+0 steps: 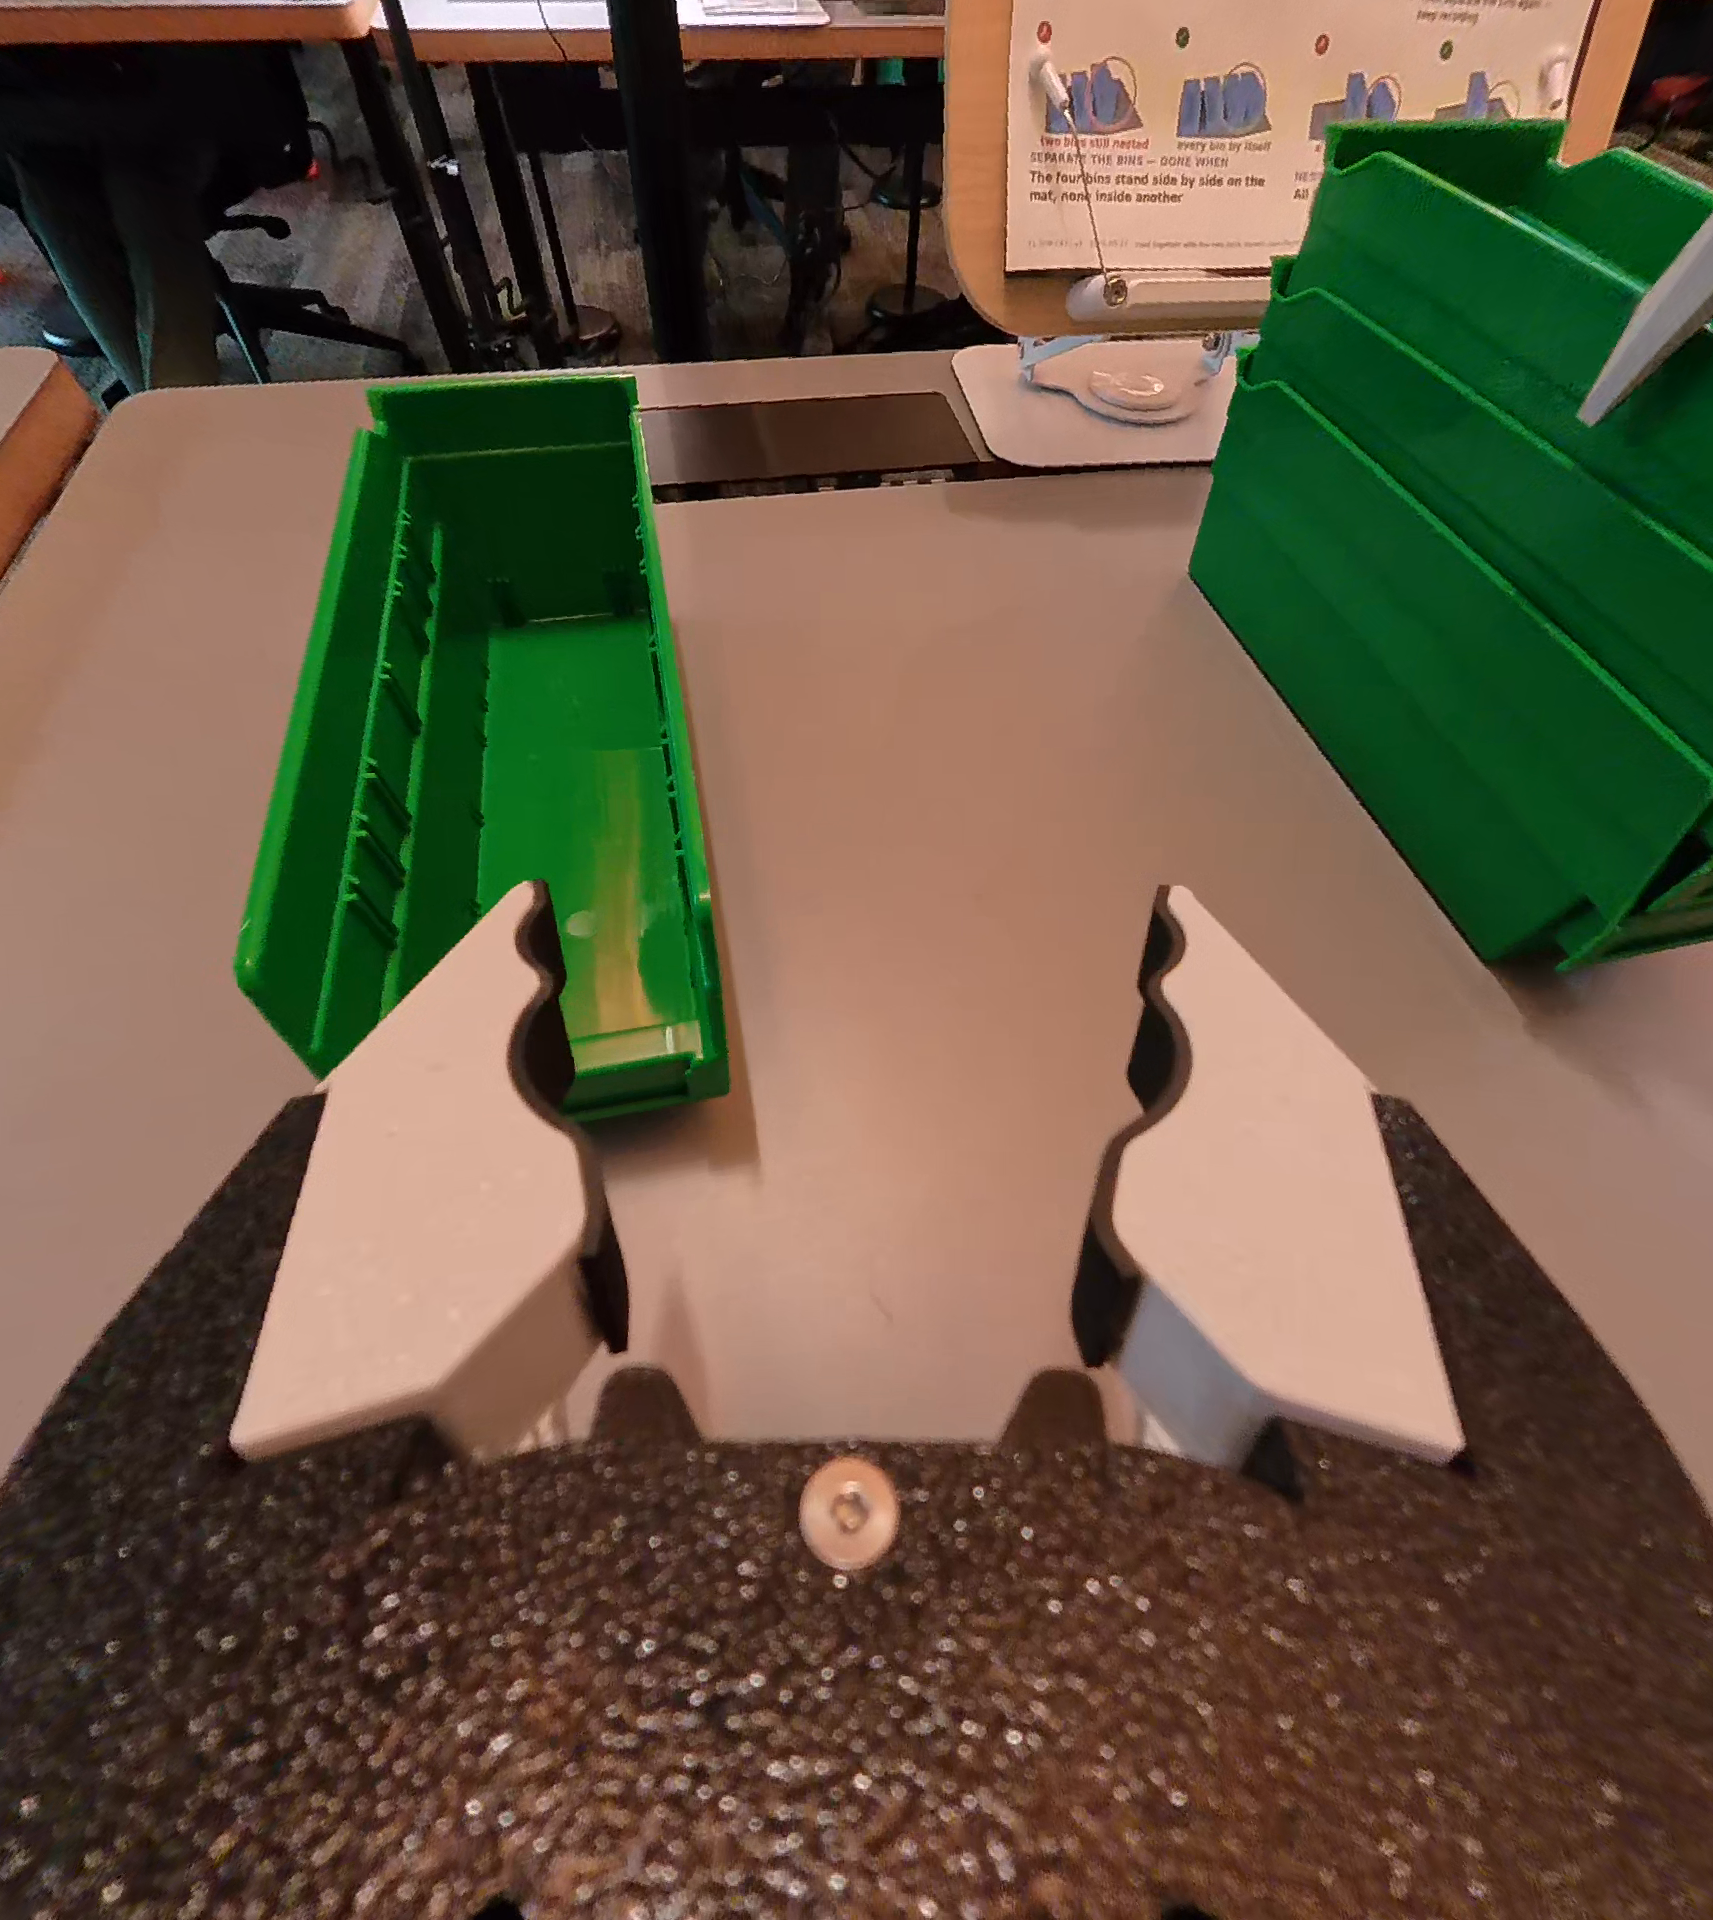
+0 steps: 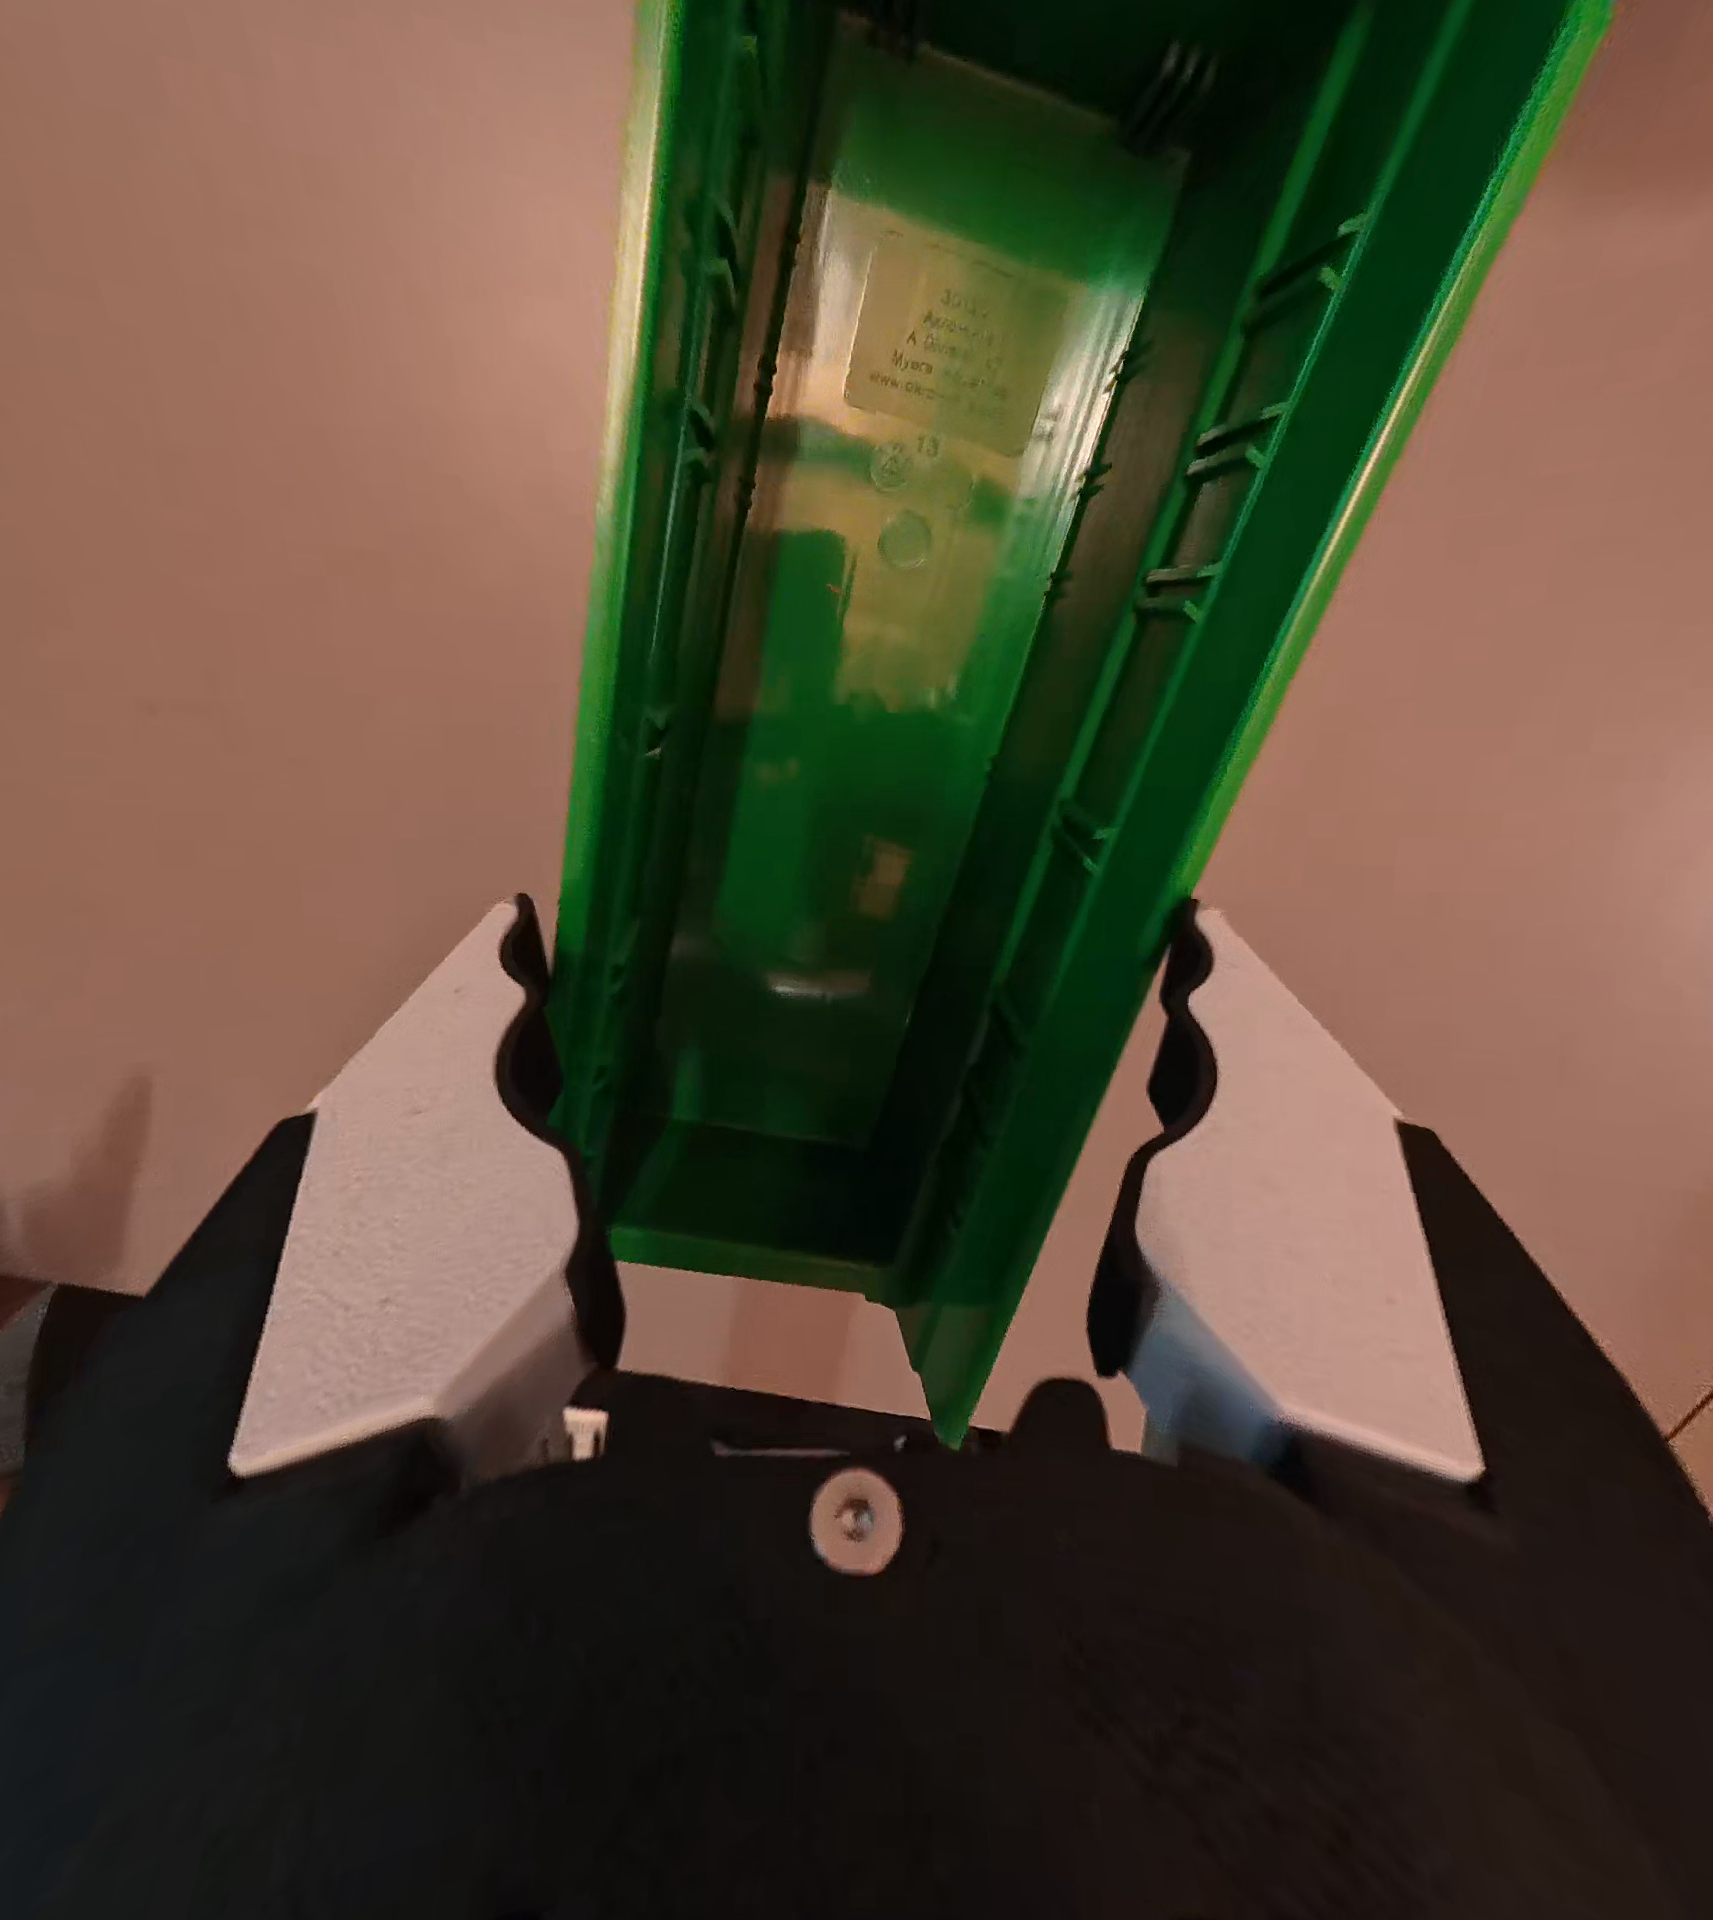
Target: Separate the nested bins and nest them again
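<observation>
One green bin (image 1: 509, 727) lies alone on our grey table (image 1: 935, 779), at the left in the left wrist view, its open top up and its long side running from near to far. Our left gripper (image 1: 852, 1039) hangs above the table with its fingers spread wide and nothing between them. At the far right the same view shows the nested bins (image 1: 1486, 665) tilted off the table, with a grey finger (image 1: 1704, 281) of our right gripper reaching in from above. Only the right wrist view looks down inside the top bin (image 2: 935, 644); our right gripper (image 2: 852, 1039) has its fingers apart on either side of that bin's near end, and whether they press the walls we cannot tell.
</observation>
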Tool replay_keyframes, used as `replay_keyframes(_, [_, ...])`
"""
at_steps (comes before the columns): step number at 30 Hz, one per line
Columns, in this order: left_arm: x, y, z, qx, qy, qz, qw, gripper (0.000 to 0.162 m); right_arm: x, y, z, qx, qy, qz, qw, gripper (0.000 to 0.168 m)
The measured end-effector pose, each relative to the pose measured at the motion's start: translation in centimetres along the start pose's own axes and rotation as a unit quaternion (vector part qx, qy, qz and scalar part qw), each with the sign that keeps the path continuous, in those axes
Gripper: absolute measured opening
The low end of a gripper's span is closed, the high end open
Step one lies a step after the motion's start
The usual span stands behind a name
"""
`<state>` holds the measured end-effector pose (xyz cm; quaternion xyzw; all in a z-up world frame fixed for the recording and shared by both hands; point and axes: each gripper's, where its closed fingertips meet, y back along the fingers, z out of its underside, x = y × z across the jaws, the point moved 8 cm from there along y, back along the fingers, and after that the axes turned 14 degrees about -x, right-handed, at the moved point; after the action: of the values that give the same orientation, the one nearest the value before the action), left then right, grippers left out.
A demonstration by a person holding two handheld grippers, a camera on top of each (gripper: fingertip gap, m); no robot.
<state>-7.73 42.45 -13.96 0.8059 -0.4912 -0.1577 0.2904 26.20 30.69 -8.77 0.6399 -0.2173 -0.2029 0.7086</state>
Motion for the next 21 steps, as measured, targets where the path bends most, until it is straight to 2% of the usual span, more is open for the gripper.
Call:
replay_keyframes(6, [0.0,-0.5,0.2,-0.013,0.008,0.018,1.000,0.109,0.8,0.3,0.0,-0.027,0.004,-0.014,1.000,0.107])
replay_keyframes(14, [-0.1,-0.9,0.4,-0.018,0.009,0.019,1.000,0.110,1.2,1.4,-0.1,-0.053,-0.009,-0.035,0.998,0.107])
replay_keyframes(21, [0.2,-0.9,0.3,-0.018,0.004,0.020,1.000,0.110,0.6,4.6,-0.2,-0.039,0.007,-0.038,0.998,0.103])
